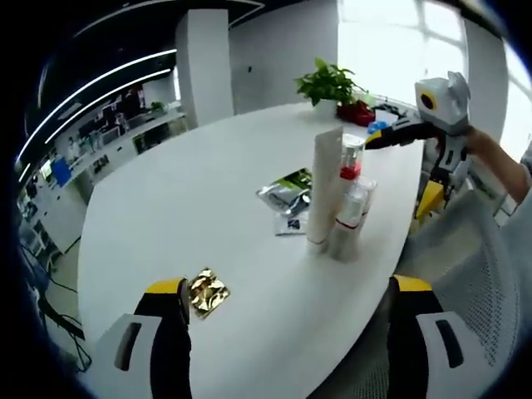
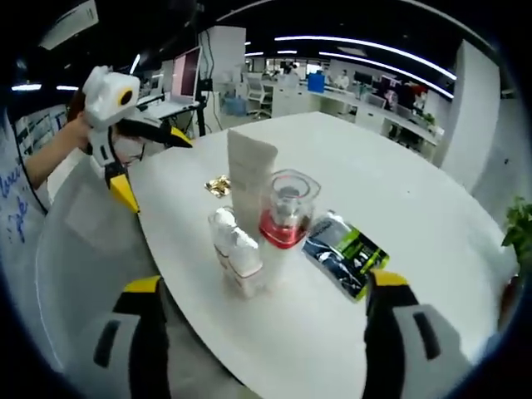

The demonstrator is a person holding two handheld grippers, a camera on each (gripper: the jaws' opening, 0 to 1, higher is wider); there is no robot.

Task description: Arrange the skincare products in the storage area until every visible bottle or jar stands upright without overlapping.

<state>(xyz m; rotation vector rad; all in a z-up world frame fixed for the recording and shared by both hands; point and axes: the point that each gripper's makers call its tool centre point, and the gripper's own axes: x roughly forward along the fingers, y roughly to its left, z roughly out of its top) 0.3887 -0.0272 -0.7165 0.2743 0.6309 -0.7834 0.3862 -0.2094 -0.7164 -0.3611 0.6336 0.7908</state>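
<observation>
Near the table's edge a cluster of skincare products stands upright and close together: a tall white tube (image 1: 326, 187) (image 2: 249, 174), a bottle with a clear cap and a red band (image 1: 352, 162) (image 2: 287, 212), and small white bottles (image 1: 353, 214) (image 2: 235, 249). A silver-green sachet (image 1: 287, 193) (image 2: 345, 253) lies flat beside them, and a gold sachet (image 1: 208, 293) (image 2: 219, 184) lies apart. My left gripper (image 1: 288, 285) (image 2: 160, 172) is open and holds nothing, back from the cluster. Facing it from the other side, my right gripper (image 2: 264, 283) (image 1: 399, 174) is also open and holds nothing.
The white oval table (image 1: 191, 208) (image 2: 399, 191) stretches well beyond the products. A potted plant (image 1: 328, 83) and a red item (image 1: 357, 112) sit at its far end. A mesh chair (image 1: 482, 274) (image 2: 83, 216) stands against the table's edge. Desks and monitors fill the office behind.
</observation>
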